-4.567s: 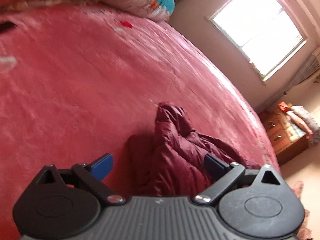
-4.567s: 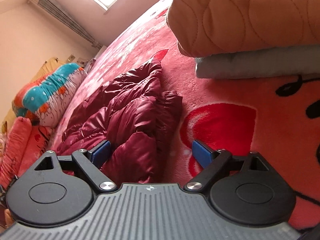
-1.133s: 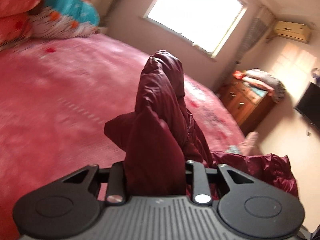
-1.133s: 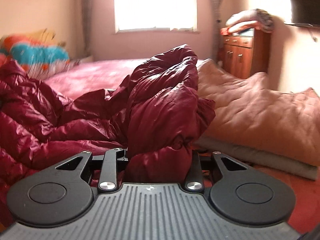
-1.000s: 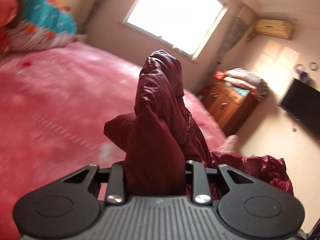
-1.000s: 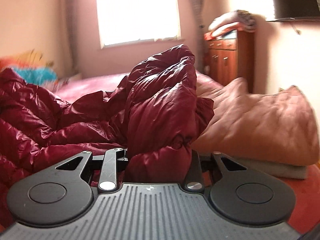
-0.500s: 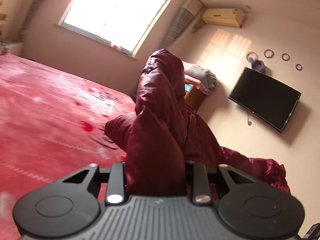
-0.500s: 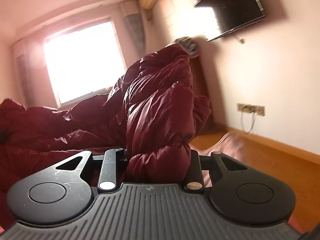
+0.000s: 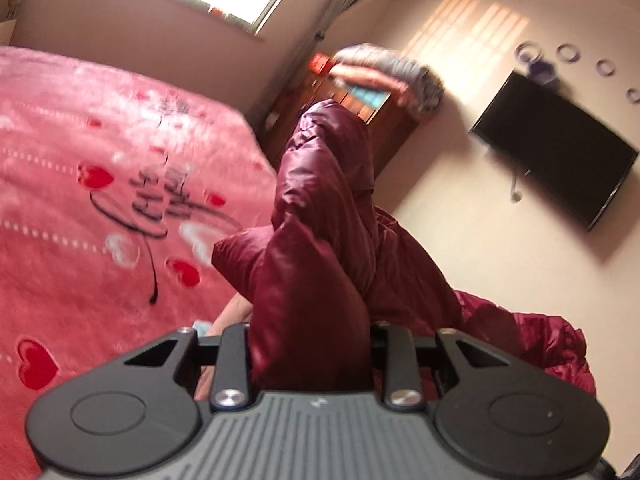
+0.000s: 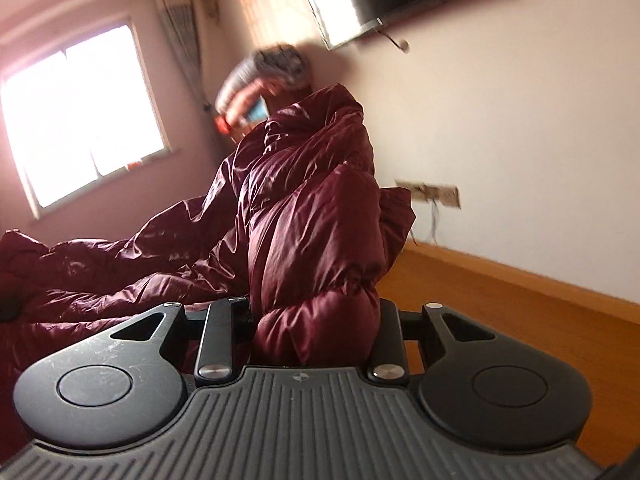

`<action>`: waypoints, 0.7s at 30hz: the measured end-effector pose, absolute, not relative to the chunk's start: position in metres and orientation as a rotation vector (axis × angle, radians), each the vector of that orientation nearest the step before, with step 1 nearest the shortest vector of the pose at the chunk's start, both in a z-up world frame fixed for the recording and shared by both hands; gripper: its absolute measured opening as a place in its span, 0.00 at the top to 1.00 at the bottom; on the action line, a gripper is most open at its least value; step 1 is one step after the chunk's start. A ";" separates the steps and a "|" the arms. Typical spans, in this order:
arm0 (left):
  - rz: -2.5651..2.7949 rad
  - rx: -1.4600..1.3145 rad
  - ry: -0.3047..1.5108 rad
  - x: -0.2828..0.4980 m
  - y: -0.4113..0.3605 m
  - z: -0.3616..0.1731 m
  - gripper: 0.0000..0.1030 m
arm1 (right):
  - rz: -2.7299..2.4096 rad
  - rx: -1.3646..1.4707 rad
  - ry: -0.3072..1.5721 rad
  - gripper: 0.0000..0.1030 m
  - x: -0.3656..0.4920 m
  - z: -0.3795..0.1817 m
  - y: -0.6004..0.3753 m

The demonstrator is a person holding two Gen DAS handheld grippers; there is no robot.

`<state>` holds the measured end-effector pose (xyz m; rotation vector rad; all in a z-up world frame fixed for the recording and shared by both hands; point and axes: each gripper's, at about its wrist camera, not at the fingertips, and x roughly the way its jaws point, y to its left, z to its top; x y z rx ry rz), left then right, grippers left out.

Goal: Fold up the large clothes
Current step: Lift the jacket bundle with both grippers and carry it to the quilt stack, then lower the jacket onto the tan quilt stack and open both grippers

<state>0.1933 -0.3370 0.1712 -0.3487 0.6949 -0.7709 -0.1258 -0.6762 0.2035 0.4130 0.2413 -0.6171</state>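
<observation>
Both of your grippers are clenched on the shiny, quilted maroon down jacket [image 9: 320, 216]. Your left gripper [image 9: 310, 354] pinches a puffy fold at bottom centre of the left wrist view, and your right gripper [image 10: 314, 332] grips another fold at bottom centre of the right wrist view. The jacket rises from each jaw pair and drapes away, towards the lower right in the left view and the lower left in the right view. It hides your fingertips. Blurred black script on the pink plush bedspread with red hearts [image 9: 72, 216] at left cannot be read. At upper centre, folded textiles on the dark wooden dresser [image 9: 384, 128] are smeared. A black wall-mounted television [image 9: 556, 156] hangs at right.
</observation>
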 end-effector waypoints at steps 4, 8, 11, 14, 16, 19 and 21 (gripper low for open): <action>-0.742 -0.326 0.738 0.203 -0.346 0.148 0.66 | -0.640 0.434 0.293 0.54 -0.115 0.183 -0.693; -0.711 -0.320 0.752 0.212 -0.346 0.142 0.46 | -0.682 0.431 0.307 0.27 -0.119 0.177 -0.703; -0.702 -0.327 0.751 0.215 -0.337 0.143 0.32 | -0.727 0.436 0.306 0.09 -0.114 0.182 -0.706; -0.662 -0.327 0.708 0.212 -0.321 0.149 0.21 | -0.760 0.425 0.301 0.03 -0.112 0.189 -0.708; -0.641 -0.332 0.683 0.211 -0.306 0.153 0.18 | -0.788 0.429 0.291 0.03 -0.111 0.193 -0.712; -0.601 -0.302 0.642 0.202 -0.282 0.159 0.15 | -0.833 0.445 0.262 0.03 -0.122 0.196 -0.710; -0.582 -0.274 0.602 0.187 -0.264 0.162 0.15 | -0.866 0.449 0.234 0.03 -0.141 0.197 -0.697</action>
